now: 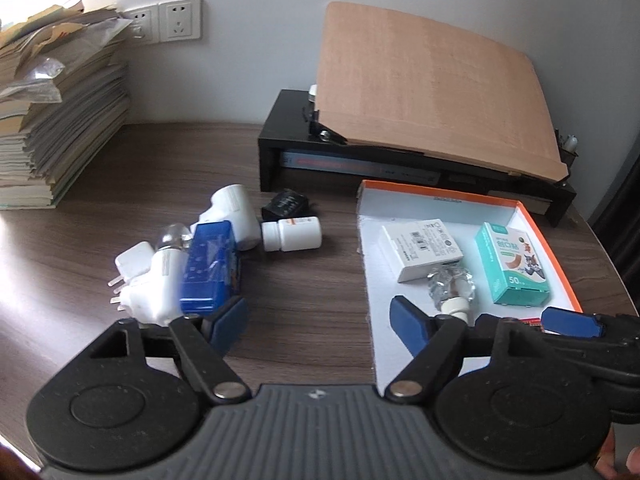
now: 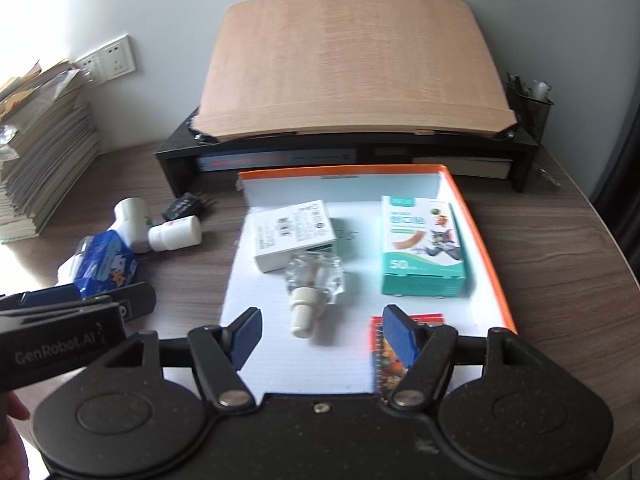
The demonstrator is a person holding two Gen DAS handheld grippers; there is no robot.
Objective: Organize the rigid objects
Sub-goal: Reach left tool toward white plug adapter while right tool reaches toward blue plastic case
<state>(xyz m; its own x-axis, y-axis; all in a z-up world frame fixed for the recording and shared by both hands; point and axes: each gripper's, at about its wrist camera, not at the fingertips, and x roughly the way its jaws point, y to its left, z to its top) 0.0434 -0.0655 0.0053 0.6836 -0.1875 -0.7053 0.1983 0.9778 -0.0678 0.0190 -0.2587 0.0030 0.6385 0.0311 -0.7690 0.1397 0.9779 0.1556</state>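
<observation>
An orange-rimmed white box lid (image 1: 440,192) (image 2: 476,232) lies on the desk and holds a white box (image 1: 422,250) (image 2: 294,234), a clear glass bottle (image 1: 450,284) (image 2: 314,284), a teal plaster box (image 1: 512,268) (image 2: 422,250) and a small spiral notebook (image 2: 386,354). Left of it lie a blue box (image 1: 210,268) (image 2: 106,264), white plugs (image 1: 148,280), a white adapter (image 1: 236,212), a white pill bottle (image 1: 292,234) (image 2: 176,232) and a black charger (image 1: 286,204). My left gripper (image 1: 320,320) is open and empty, its left fingertip by the blue box. My right gripper (image 2: 322,336) is open and empty over the lid's near end.
A black monitor riser (image 1: 276,136) (image 2: 176,160) with a tilted wooden board (image 1: 432,80) (image 2: 352,68) stands behind the lid. A tall stack of papers (image 1: 52,120) stands at far left by wall sockets (image 1: 180,20). A mesh pen holder (image 2: 530,108) stands at back right.
</observation>
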